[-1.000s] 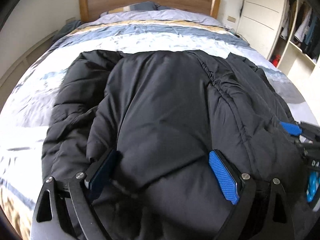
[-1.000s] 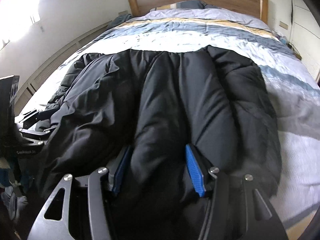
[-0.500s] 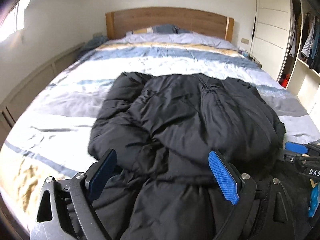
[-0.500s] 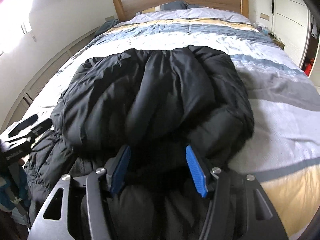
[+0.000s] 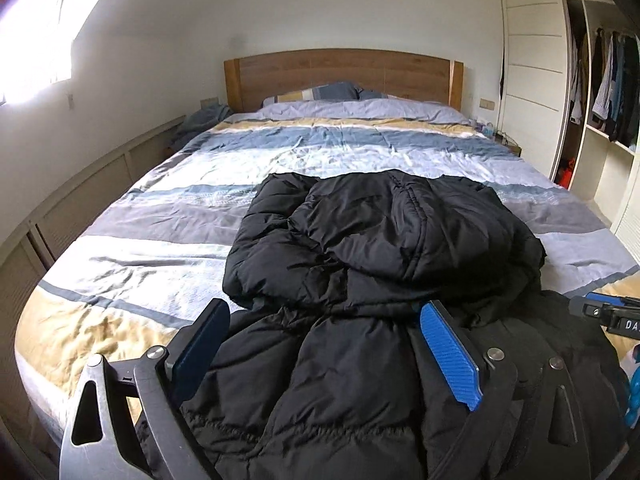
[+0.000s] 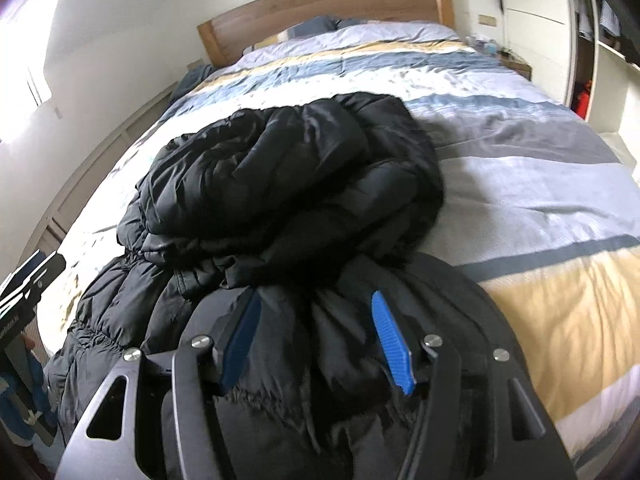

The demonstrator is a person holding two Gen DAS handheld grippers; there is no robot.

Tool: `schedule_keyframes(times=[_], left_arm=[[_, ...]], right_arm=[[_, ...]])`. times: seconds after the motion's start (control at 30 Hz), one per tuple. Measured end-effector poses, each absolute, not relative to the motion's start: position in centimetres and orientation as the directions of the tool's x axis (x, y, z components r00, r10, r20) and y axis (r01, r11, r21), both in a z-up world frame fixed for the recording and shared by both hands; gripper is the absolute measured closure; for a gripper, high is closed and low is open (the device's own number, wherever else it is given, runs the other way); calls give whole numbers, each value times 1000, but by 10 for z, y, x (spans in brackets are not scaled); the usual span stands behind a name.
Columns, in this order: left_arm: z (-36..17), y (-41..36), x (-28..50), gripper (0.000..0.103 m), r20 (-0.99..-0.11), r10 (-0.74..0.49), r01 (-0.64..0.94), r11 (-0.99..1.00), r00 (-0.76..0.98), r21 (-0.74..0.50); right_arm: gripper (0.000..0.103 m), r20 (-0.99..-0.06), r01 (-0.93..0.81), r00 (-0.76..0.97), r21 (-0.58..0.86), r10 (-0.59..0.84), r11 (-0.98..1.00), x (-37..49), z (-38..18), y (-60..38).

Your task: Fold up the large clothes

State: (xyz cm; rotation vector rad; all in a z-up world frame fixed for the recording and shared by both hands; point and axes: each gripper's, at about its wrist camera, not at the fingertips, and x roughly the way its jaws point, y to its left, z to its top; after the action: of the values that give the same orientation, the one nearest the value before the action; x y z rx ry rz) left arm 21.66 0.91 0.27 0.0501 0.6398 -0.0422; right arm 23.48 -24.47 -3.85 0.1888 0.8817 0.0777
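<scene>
Lying btwn tool (image 6: 316,340) pads: jacket (image 6: 288,176)

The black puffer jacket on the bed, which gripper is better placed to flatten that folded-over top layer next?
Probably the left gripper: the black puffer jacket lies folded straight ahead of it. The right gripper faces the bundle's right edge, sitting off to the left of its view.

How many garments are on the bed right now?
1: the black puffer jacket, doubled over on the near half of the bed. A bluish bundle by the headboard's left end may be clothing; I cannot tell. Anything under the jacket would be hidden.
</scene>
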Motion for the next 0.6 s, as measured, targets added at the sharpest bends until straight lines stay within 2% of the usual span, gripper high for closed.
schedule_keyframes(times=[0.6], left_arm=[[21,18,158,4,-537,-22,43,999,843,27]], right_arm=[[39,-721,94,690,178,65,980,154,-19,-281]])
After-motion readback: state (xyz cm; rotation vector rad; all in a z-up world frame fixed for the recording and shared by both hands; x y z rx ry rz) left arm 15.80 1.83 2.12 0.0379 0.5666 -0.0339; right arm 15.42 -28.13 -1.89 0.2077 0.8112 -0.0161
